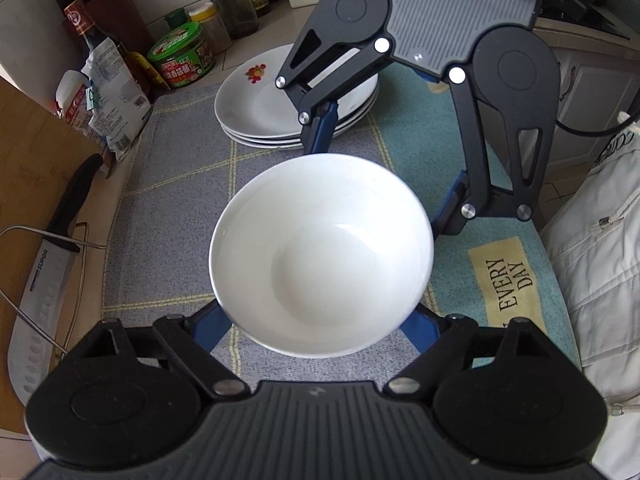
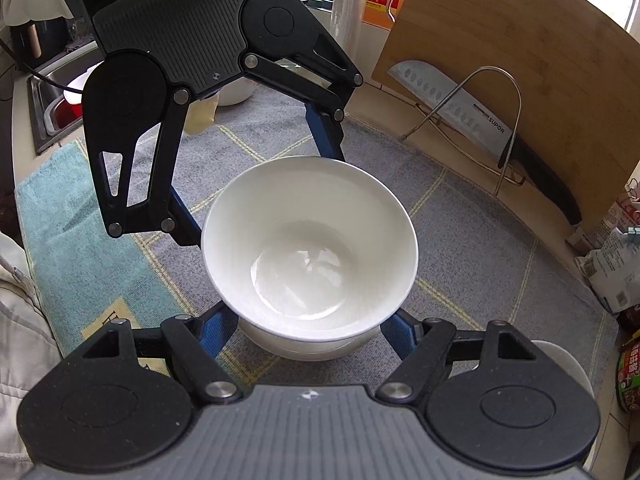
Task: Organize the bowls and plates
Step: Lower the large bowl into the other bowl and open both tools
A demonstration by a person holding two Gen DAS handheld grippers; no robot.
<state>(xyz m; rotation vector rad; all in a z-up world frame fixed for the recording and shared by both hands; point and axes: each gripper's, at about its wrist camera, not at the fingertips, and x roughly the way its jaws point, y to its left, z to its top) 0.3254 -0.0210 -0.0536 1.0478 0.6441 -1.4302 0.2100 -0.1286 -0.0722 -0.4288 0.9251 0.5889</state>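
A white bowl (image 1: 320, 256) (image 2: 308, 240) sits between both grippers over the grey checked cloth (image 1: 172, 200). The right wrist view shows it nested in a second white bowl (image 2: 304, 348) beneath it. My left gripper (image 1: 318, 324) (image 2: 264, 196) clasps the bowl from one side. Facing it, my right gripper (image 2: 310, 332) (image 1: 378, 190) clasps the opposite side. The blue fingers (image 1: 214, 326) of both run under the rim, so their tips are hidden. A stack of white plates (image 1: 260, 104) with a red flower print lies behind the bowl.
A cleaver (image 1: 36, 292) rests in a wire rack against a wooden cutting board (image 2: 520, 60). Bottles and jars (image 1: 184, 56) line the wall. A sink (image 2: 52, 108) lies beyond the teal towel (image 2: 80, 220). A person's white jacket (image 1: 600, 260) borders the counter.
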